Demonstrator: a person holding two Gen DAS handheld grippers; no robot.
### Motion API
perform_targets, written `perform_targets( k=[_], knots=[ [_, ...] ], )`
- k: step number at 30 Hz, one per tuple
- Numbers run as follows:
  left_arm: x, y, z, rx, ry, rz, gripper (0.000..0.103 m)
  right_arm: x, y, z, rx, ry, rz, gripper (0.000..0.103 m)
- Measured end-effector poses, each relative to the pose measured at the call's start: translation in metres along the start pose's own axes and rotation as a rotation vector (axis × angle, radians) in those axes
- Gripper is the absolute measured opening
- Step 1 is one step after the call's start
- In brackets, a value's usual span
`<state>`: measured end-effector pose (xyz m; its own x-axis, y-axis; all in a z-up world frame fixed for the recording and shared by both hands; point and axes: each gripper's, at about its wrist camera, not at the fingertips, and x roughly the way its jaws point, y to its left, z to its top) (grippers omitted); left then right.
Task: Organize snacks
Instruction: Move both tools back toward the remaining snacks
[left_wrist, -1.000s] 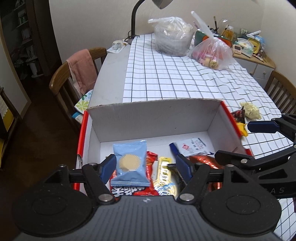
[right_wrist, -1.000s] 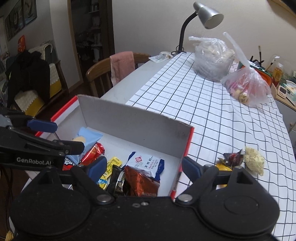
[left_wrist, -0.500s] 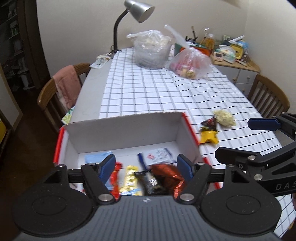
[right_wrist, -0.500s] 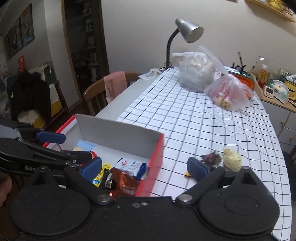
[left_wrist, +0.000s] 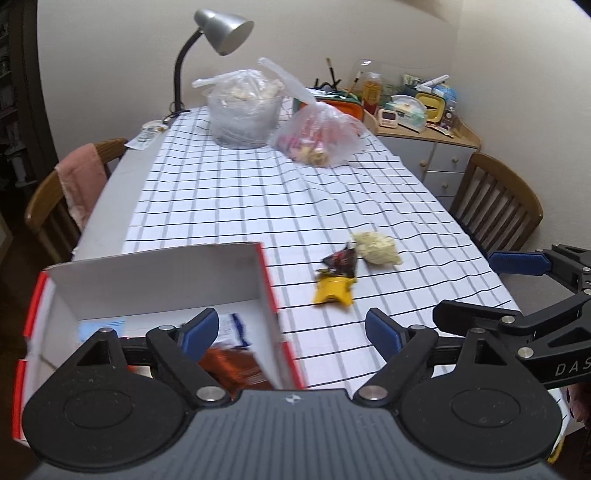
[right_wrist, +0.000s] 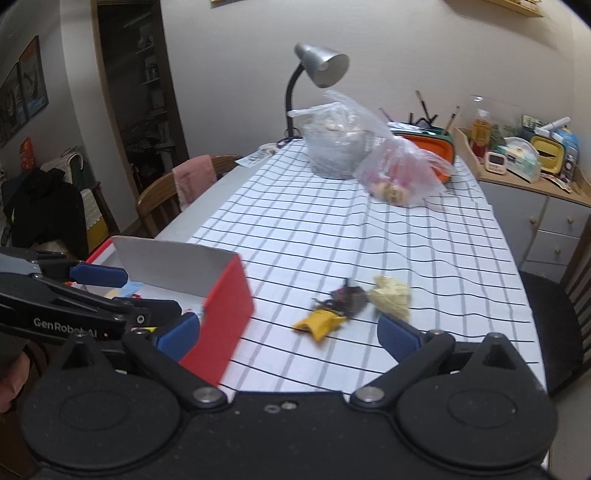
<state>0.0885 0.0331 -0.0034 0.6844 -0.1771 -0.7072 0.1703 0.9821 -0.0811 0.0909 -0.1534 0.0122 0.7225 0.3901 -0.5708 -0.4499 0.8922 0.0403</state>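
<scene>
Above box (left_wrist: 155, 273), left tool (left_wrist: 291, 330) spread, right tool (right_wrist: 288, 334) spread

The left gripper (left_wrist: 291, 330) is black plastic with blue finger pads (left_wrist: 197, 328), silver pivot screws and two round discs; the right gripper (right_wrist: 288, 334) matches, with white lettering "DAS" on its side.

Red box (left_wrist: 266, 280) w/ white inside sat open at table's near-left edge; held orange-brown packet (left_wrist: 236, 363), white-blue packet (left_wrist: 236, 325), light-blue packet (left_wrist: 101, 326), all blurred. On checked cloth right of box, apart from it: yellow packet (left_wrist: 332, 293) touching dark red-black wrapper (left_wrist: 341, 260), pale yellowish crumpled snack bag (left_wrist: 376, 248) just beside wrapper.
</scene>
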Motion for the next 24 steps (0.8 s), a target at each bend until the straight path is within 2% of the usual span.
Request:
perform_targets(
  k=[4,13,24],
  knots=[
    [0.014,-0.023,0.004,0.0,0.007,-0.014,0.097,-0.003,-0.029,0.0,0.004,0.002,-0.008,0.103],
    [0.064,-0.066,0.02,-0.016,0.046,0.041,0.097,0.009,-0.092,0.008,0.003,0.025,-0.025,0.103],
    [0.133,-0.093,0.037,-0.04,0.115,0.13,0.097,0.068,-0.149,0.033,0.092,0.089,0.01,0.103]
  ],
)
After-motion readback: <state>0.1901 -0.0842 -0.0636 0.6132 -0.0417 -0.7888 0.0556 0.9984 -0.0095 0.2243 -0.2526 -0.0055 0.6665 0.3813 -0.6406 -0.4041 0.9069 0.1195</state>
